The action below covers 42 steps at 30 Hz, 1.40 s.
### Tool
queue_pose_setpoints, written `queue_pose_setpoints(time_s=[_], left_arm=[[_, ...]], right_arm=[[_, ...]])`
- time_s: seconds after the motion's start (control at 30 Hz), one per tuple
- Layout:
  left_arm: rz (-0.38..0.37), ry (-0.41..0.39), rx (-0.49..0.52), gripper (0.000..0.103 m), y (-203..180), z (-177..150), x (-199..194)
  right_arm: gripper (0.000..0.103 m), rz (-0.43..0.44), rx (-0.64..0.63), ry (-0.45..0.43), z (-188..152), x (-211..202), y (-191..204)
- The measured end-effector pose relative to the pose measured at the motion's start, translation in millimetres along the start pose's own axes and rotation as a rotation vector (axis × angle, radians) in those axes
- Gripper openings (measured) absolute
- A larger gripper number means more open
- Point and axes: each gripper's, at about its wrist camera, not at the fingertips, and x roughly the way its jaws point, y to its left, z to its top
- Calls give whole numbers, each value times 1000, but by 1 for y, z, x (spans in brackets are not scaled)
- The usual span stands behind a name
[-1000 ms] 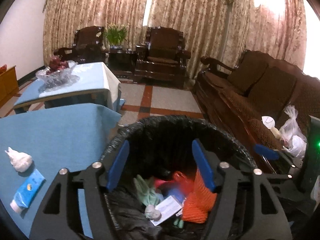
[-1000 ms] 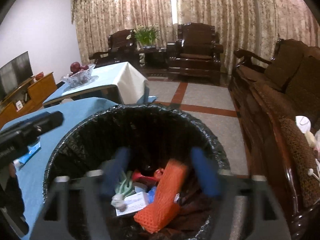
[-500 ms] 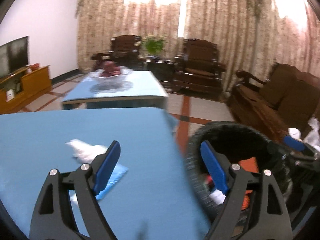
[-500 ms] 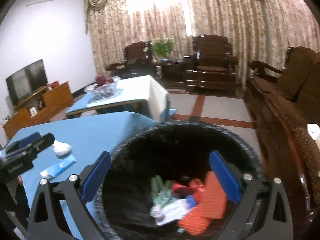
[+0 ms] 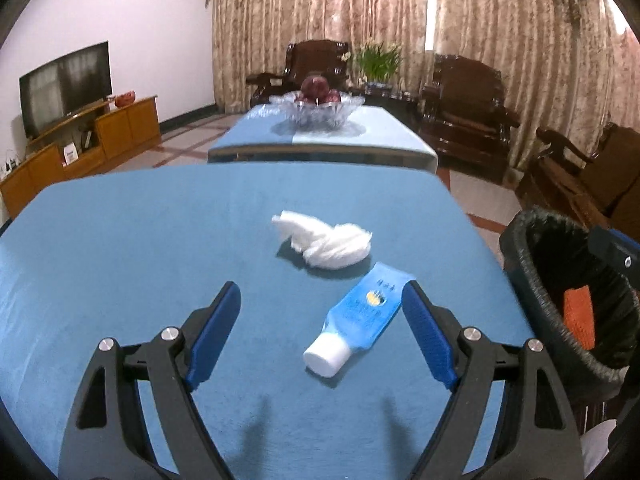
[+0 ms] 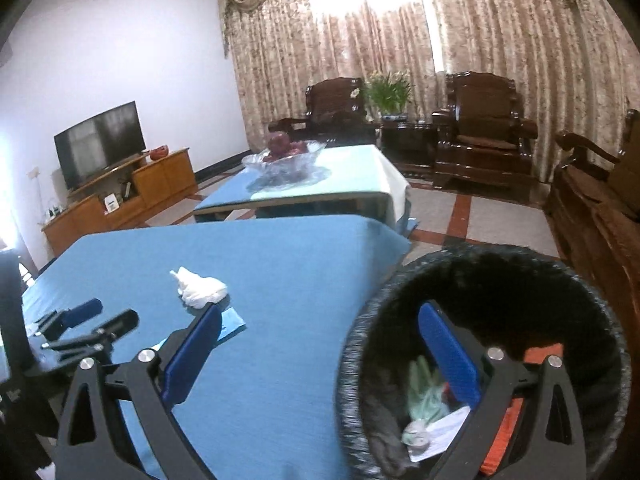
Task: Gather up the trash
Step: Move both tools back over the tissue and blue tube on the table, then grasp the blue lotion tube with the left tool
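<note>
The left hand-held gripper (image 5: 321,314) hovers over the blue bench (image 5: 120,240), jaws wide apart w/ nothing between the pads. They've just been opening. The blue tube (image 5: 358,316) lies just ahead of it, toward the right jaw, flat on the cloth. Its long axis runs diagonally: white cap near and left, flat crimped end far and right, almost touching the right pad in the left wrist view. So the axis sits skewed to the jaw line, not square across it. In my judgement a small roll or a shift right would be needed to close across the tube's width.

The crumpled white tissue (image 5: 326,242) sits just beyond the tube, farther from the gripper, close to the crimped end but apart from it.

The right hand-held gripper (image 6: 320,340) also stands apart and empty, w/ its left pad over the bench edge and its right pad over the black-lined bin (image 6: 360,344). The bin is off the bench's right side and already holds an orange net, a paper slip and greenish bits. The left gripper is clearly nearer both of the 2 items, so the tube looks like its pick.

Writing: the tube has a round orange-yellow logo and small print, too blurred to read. No brand legible anywhere.
</note>
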Motion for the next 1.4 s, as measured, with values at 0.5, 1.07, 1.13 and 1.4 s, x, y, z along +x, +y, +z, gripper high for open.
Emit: queue_pose_setpoints(time_s=[0.5,1.07,1.13,1.4], left_arm=[[-41,171,10,74,-6,-19,62],[-85,214,7,34,-12,-23,62],[-90,196,-6,34,-11,-24,53],[-163,152,4,33,-13,-32,11]], right_arm=[[97,6,-44,39,-12,28,20],[97,14,-67,65,-17,37,24],[97,15,-82,63,-16,37,28],[97,22,-94,44,-11,38,34]])
